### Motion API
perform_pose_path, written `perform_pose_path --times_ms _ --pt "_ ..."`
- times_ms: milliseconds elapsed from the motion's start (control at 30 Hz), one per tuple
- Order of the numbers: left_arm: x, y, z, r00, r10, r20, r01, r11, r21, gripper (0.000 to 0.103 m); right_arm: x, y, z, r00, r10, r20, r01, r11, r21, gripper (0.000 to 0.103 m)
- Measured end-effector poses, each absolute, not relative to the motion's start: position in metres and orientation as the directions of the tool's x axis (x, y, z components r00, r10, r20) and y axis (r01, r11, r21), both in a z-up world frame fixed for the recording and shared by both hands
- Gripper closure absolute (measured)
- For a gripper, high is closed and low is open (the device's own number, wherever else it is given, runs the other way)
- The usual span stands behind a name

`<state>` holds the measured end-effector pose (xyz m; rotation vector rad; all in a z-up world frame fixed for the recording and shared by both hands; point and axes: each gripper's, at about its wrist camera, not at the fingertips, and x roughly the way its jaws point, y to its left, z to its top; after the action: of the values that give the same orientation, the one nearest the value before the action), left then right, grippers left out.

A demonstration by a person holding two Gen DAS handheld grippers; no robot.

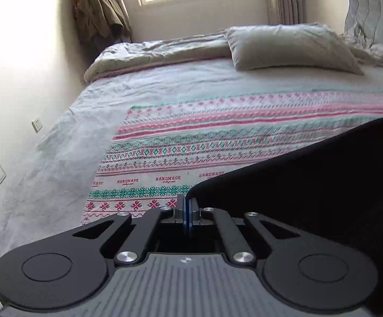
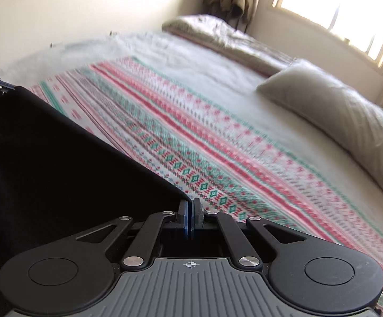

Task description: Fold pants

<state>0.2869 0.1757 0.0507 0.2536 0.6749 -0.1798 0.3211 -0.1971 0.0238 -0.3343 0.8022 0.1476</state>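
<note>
your left gripper (image 1: 188, 204) pinches black pants (image 1: 310, 185) corner; your right gripper (image 2: 190, 206) pinches other corner, fabric lifted over patterned blanket (image 1: 191, 137).

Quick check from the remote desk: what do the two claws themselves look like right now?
Both look alike. The left claw and right claw each have matte black linkage arms with silver pivot bolts, two round black discs at the base, blue pads on the fingertips, and a grey ribbed plate with a small crosshair mark. No cables or sleeves show.
</note>
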Motion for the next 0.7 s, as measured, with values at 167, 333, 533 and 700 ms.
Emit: perform_pose_path --times_ms 167,333,533,700 --pt "0.232 0.174 0.077 0.783 -0.098 -0.614 0.228 0.964 0.136 0.102 0.263 -0.191 0.056 0.729 0.001 -0.685 -0.237 0.939 -0.251 0.103" --pt "0.176 0.178 0.075 0.776 -0.113 -0.621 0.196 0.978 0.067 0.101 0.202 -0.184 0.069 0.753 -0.001 -0.658 -0.220 0.942 -0.253 0.103" --pt "0.119 0.191 0.040 0.738 -0.152 -0.658 0.153 0.987 -0.056 0.101 0.135 -0.172 0.063 0.753 0.008 -0.658 -0.217 0.947 -0.237 0.103" --pt "0.097 0.200 0.007 0.692 -0.177 -0.700 0.121 0.984 -0.129 0.101 0.098 -0.162 0.043 0.719 0.031 -0.694 -0.250 0.944 -0.217 0.103"
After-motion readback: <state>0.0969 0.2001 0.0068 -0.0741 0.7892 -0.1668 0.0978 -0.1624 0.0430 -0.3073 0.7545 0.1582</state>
